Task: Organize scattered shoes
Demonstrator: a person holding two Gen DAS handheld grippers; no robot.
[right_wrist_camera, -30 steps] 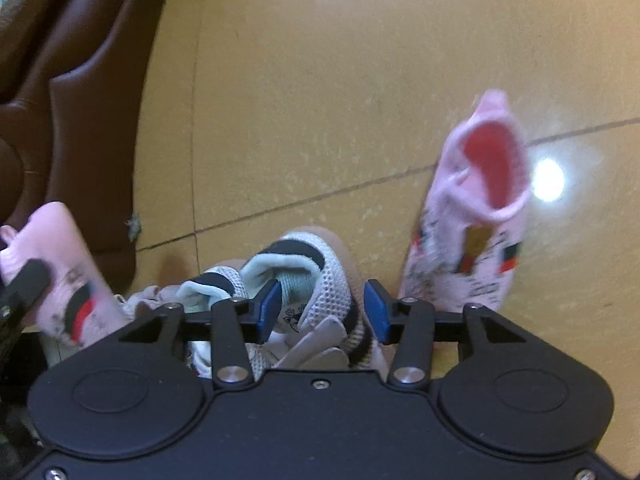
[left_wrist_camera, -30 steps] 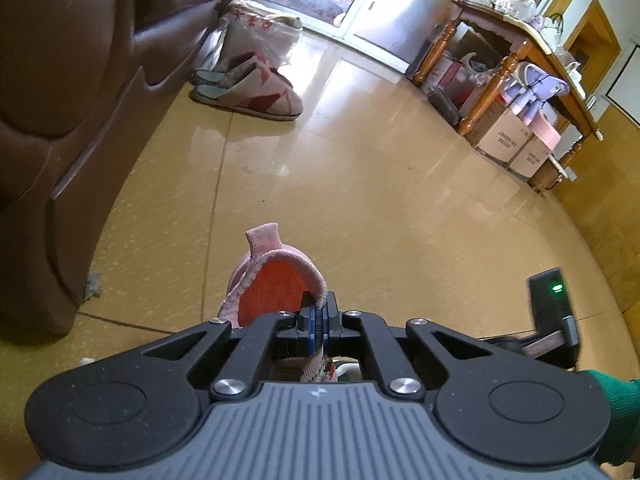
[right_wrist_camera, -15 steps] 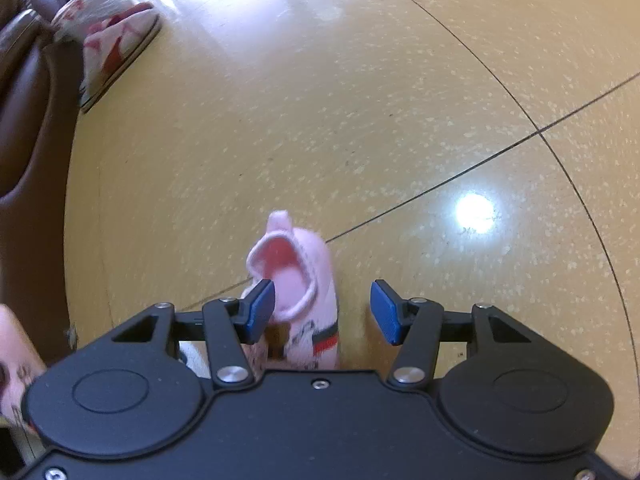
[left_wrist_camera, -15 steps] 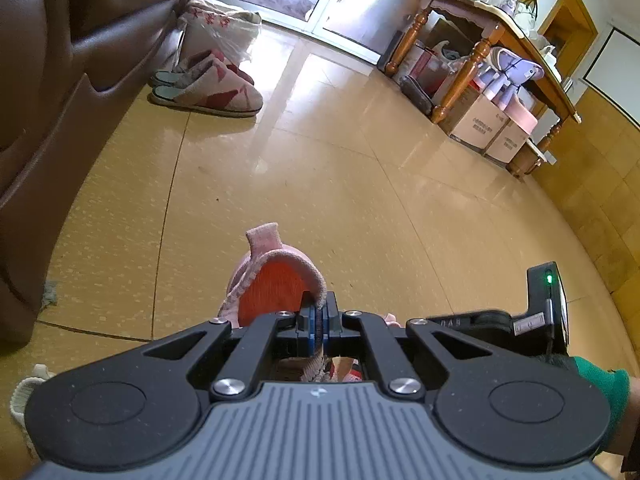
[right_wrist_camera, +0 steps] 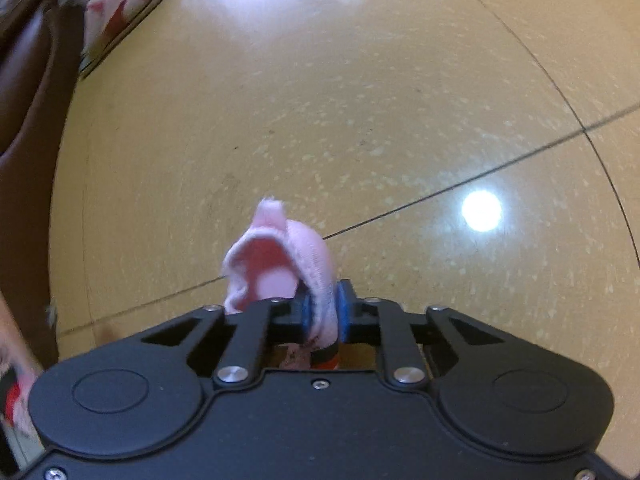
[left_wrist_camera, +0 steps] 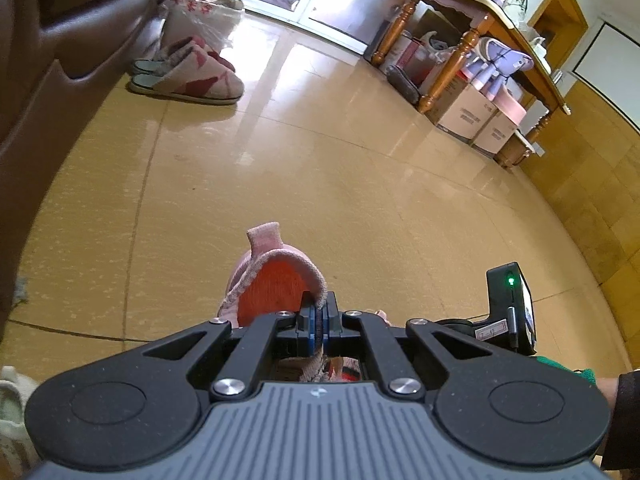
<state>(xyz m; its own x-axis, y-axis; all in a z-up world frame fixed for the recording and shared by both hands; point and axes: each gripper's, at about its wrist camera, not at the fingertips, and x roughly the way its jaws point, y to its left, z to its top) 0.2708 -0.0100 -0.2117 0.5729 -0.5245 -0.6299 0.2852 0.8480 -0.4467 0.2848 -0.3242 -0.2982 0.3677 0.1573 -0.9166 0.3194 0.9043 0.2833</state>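
My left gripper (left_wrist_camera: 319, 322) is shut on the knit collar of a small pink shoe (left_wrist_camera: 264, 276) with a red lining, held over the tan floor. In the right wrist view my right gripper (right_wrist_camera: 323, 316) is shut on the collar of the matching pink shoe (right_wrist_camera: 280, 256), whose heel tab points up and away. The blue pads (right_wrist_camera: 306, 314) press the fabric from both sides. The right gripper's body (left_wrist_camera: 510, 312) shows at the right edge of the left wrist view, with a green-sleeved hand behind it. The lower part of each shoe is hidden by the gripper bodies.
A brown leather sofa (left_wrist_camera: 48, 80) runs along the left. A pair of beige and red slippers (left_wrist_camera: 192, 80) and a plastic bag (left_wrist_camera: 200, 16) lie beside it. A wooden table (left_wrist_camera: 480, 20) with boxes (left_wrist_camera: 468, 114) under it stands far right. A pale shoe (left_wrist_camera: 12, 412) peeks in bottom left.
My right gripper moved off the grey and white sneaker over to the second pink shoe and closed on its collar. My left gripper kept its grip and drifted along the floor.
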